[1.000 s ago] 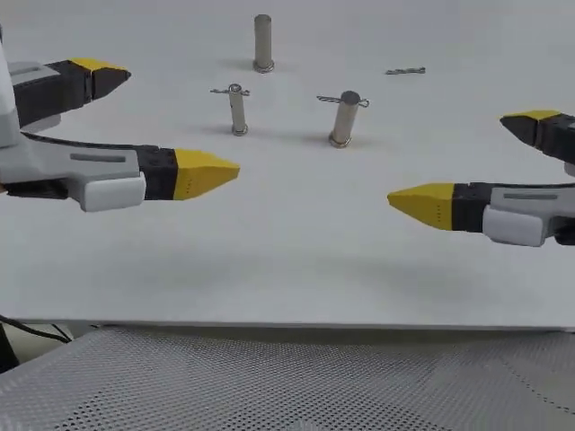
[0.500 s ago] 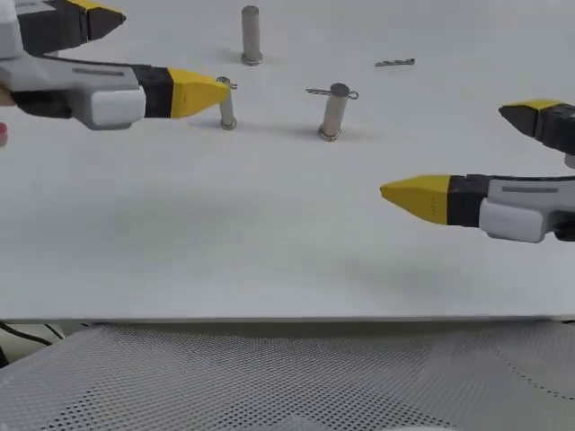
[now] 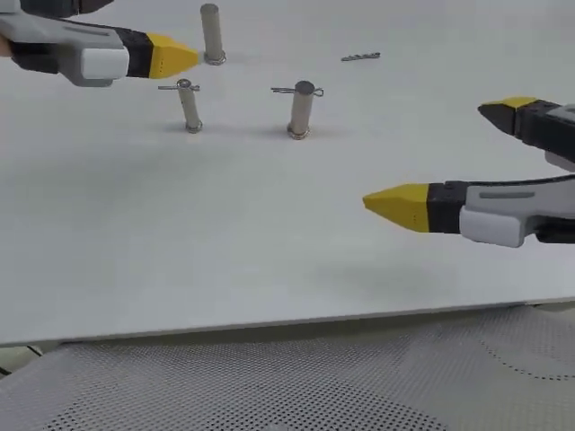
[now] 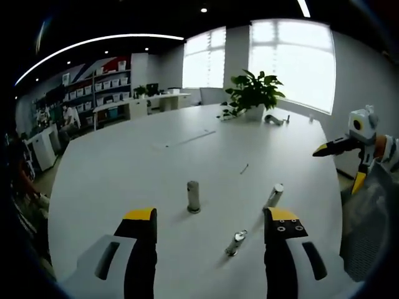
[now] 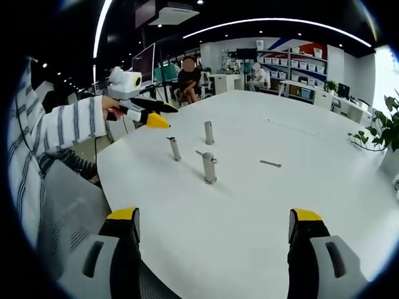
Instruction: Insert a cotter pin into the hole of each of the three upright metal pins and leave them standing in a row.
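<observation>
**Two pins fitted, one bare, both grippers empty**

We see three upright metal pins on the white tabletop (image 3: 225, 251), well in from its near edge. The slim pin (image 3: 190, 108) and the thick pin (image 3: 301, 109) stand side by side, apart from each other. Each carries a cotter pin through the hole near its top: the slim pin's cotter (image 3: 169, 87) and the thick pin's cotter (image 3: 283, 90) both stick out sideways. The bare pin (image 3: 210, 34) stands farther from the near edge, behind the slim pin, with nothing through it. The three therefore form a triangle and not a row. A loose cotter pin (image 3: 360, 57) lies flat on the tabletop, farther from the near edge than the thick pin and off to its right, touching none of the pins.

The left gripper (image 4: 211, 218) has its jaws spread wide with nothing between them, and in its own view we look past them at the bare pin. In the right gripper view it hangs by the tabletop's edge, apart from all three pins, held out from a striped sleeve (image 5: 59, 128). The right gripper (image 3: 425, 155) is likewise spread wide and holds nothing. It hangs above the tabletop, closer to the near edge than the pins and well apart from them. Below the near edge we see a grey perforated surface (image 3: 269, 386).
</observation>
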The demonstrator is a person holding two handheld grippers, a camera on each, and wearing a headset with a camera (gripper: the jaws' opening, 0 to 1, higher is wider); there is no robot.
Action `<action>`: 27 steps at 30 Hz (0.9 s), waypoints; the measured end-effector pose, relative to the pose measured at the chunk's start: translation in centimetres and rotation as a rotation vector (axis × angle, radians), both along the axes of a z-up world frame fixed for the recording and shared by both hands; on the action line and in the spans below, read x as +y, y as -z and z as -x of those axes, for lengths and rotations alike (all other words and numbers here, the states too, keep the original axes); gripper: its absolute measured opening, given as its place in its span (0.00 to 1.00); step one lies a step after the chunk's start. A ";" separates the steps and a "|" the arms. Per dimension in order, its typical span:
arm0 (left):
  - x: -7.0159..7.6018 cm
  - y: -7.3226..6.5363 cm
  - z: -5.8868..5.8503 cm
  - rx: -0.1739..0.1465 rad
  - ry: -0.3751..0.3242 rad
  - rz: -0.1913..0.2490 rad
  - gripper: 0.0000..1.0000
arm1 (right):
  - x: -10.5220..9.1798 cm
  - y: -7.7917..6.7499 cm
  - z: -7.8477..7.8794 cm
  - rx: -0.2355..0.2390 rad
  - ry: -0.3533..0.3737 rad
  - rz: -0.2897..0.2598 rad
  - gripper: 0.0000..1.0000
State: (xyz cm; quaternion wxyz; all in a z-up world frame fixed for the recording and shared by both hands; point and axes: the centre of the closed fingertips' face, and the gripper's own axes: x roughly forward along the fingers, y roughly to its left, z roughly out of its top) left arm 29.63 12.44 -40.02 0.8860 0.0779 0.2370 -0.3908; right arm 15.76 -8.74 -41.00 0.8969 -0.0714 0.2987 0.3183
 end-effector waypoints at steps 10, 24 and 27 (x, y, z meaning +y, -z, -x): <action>-0.6 0.8 -2.8 0.012 0.032 -0.030 0.55 | -0.6 -0.1 -0.1 0.002 0.033 0.012 0.97; -3.3 3.8 -4.6 0.014 0.147 -0.131 0.44 | -1.1 0.4 -0.3 0.032 0.042 0.025 0.96; -3.6 4.5 -5.0 0.024 0.156 -0.145 0.42 | -1.2 0.6 -0.3 0.040 0.043 0.027 0.96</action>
